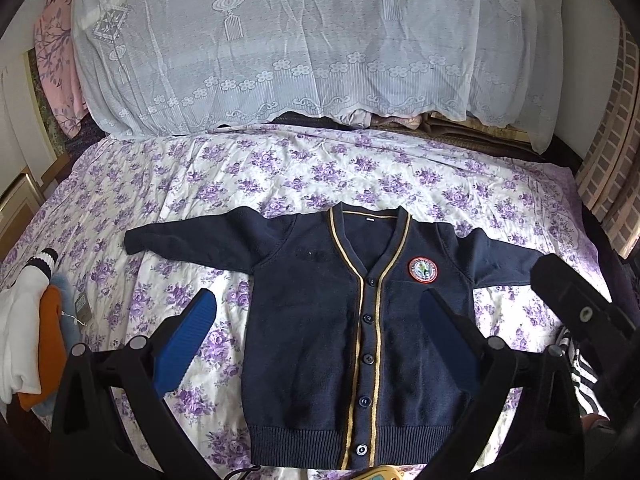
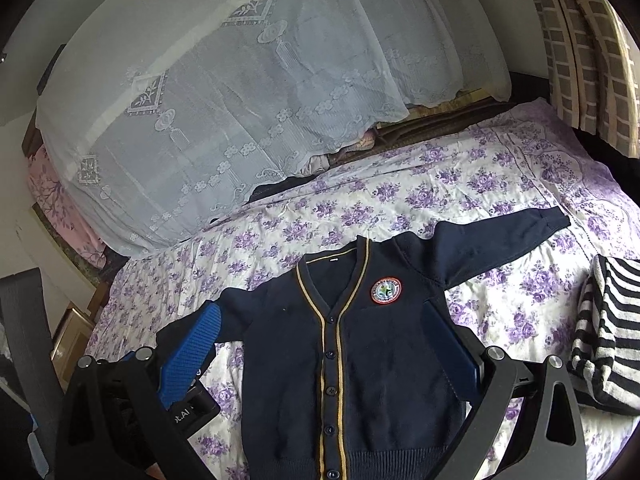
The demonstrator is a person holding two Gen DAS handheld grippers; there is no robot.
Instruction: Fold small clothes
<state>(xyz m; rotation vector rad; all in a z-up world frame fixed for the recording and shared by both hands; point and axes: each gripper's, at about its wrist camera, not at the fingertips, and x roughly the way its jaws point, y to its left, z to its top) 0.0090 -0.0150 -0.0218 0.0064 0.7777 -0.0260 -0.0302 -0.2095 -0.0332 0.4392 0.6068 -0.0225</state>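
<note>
A small navy cardigan (image 1: 312, 320) with yellow trim, buttons and a round chest badge lies flat and face up on the floral bed sheet (image 1: 280, 168), both sleeves spread out. It also shows in the right wrist view (image 2: 288, 368). My left gripper (image 1: 316, 320) is open and empty, held above the cardigan's body. My right gripper (image 2: 320, 336) is open and empty, also above the cardigan, with its fingers either side of the chest. Part of the right gripper's black body (image 1: 576, 304) shows at the right of the left wrist view.
A pile covered by white lace cloth (image 1: 304, 40) fills the back of the bed. Folded white and orange clothes (image 1: 28, 340) lie at the left. A black-and-white striped garment (image 2: 608, 332) lies at the right. A checked curtain (image 2: 592, 40) hangs at the far right.
</note>
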